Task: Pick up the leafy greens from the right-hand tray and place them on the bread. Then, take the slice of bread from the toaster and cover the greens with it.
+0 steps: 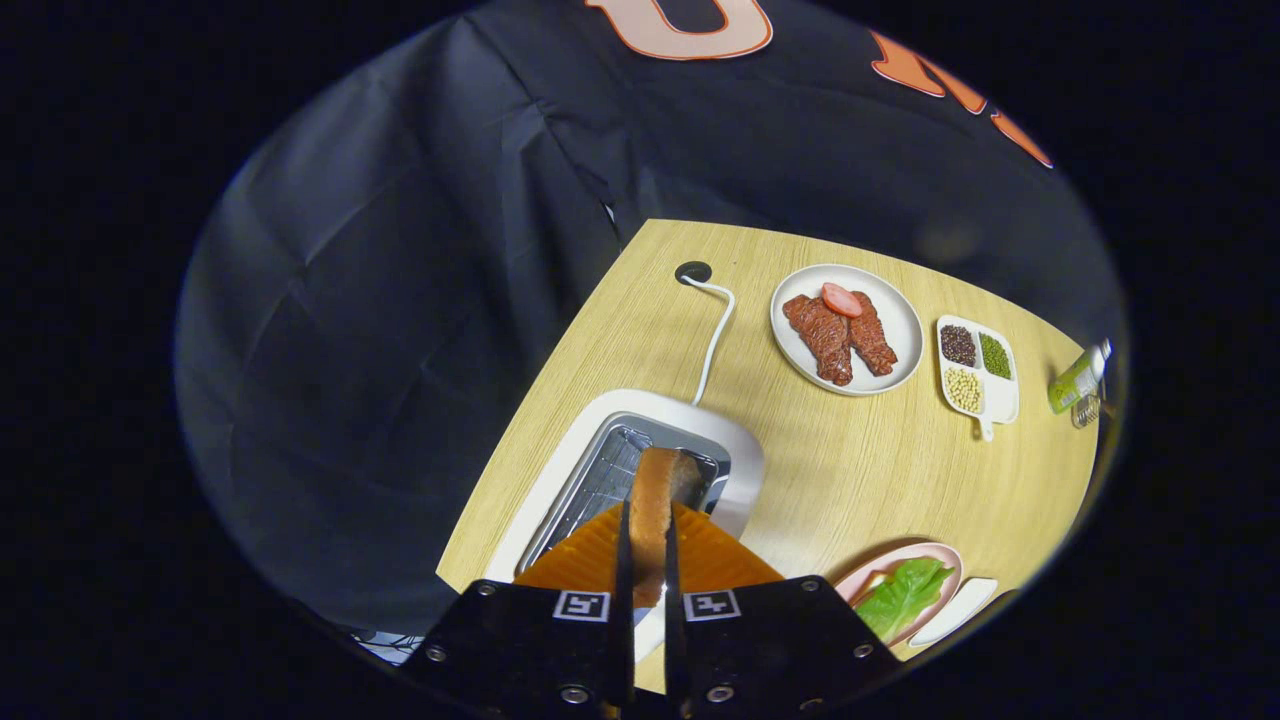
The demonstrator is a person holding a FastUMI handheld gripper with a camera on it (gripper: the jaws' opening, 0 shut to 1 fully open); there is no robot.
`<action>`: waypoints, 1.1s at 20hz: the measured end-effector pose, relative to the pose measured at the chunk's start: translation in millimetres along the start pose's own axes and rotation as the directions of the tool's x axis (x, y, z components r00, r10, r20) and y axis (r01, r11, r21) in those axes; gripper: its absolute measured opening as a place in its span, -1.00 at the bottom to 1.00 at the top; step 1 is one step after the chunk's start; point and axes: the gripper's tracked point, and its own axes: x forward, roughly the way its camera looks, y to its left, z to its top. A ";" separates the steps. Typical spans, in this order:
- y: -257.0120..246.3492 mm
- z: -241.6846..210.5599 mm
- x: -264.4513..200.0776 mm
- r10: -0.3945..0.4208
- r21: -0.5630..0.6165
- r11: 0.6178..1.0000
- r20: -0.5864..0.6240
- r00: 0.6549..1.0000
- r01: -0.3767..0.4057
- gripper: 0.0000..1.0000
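My gripper is shut on a slice of bread, held edge-on between both fingers. The slice hangs right above the open slot of the white toaster, its far end still over the metal grille. To the right of the fingers, a green lettuce leaf lies on a pink plate. Whether there is bread under the leaf I cannot tell. A white tray sits against that plate's right side.
The toaster's white cable runs to a hole in the wooden table. Beyond the toaster stand a white plate with meat slices, a divided dish of beans and a green bottle at the far right edge.
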 end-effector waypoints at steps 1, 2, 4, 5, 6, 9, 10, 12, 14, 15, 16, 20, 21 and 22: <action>-1.9 1.0 -2.5 0.007 0.002 1.000 0.009 1.000 -0.007 -0.79; -2.3 2.1 -5.5 0.018 0.003 1.000 0.023 1.000 -0.018 -0.80; -4.1 4.3 -11.5 0.037 0.012 0.999 0.051 0.998 -0.038 -0.79; -3.8 5.4 -15.8 0.050 0.012 0.999 0.062 0.997 -0.050 -0.80; -4.6 6.3 -20.5 0.058 0.011 0.998 0.075 0.995 -0.059 -0.80; -4.7 7.8 -35.3 0.093 0.004 0.996 0.107 0.990 -0.094 -0.80; -4.5 7.8 -40.5 0.102 0.006 0.995 0.117 0.988 -0.104 -0.80; -5.5 8.8 -53.2 0.120 0.013 0.992 0.140 0.983 -0.123 -0.80; -7.2 9.7 -65.4 0.140 0.021 0.989 0.168 0.976 -0.145 -0.80; -8.6 9.6 -71.2 0.154 0.023 0.987 0.182 0.971 -0.161 -0.80; -7.5 7.8 -77.6 0.177 0.027 0.982 0.197 0.964 -0.186 -0.80; -23.5 -2.9 -97.6 0.207 0.040 0.974 0.239 0.949 -0.223 -0.80; -30.4 -4.9 -101.1 0.205 0.045 0.974 0.246 0.947 -0.223 -0.80; -40.4 -6.6 -103.8 0.193 0.049 0.976 0.254 0.948 -0.212 -0.80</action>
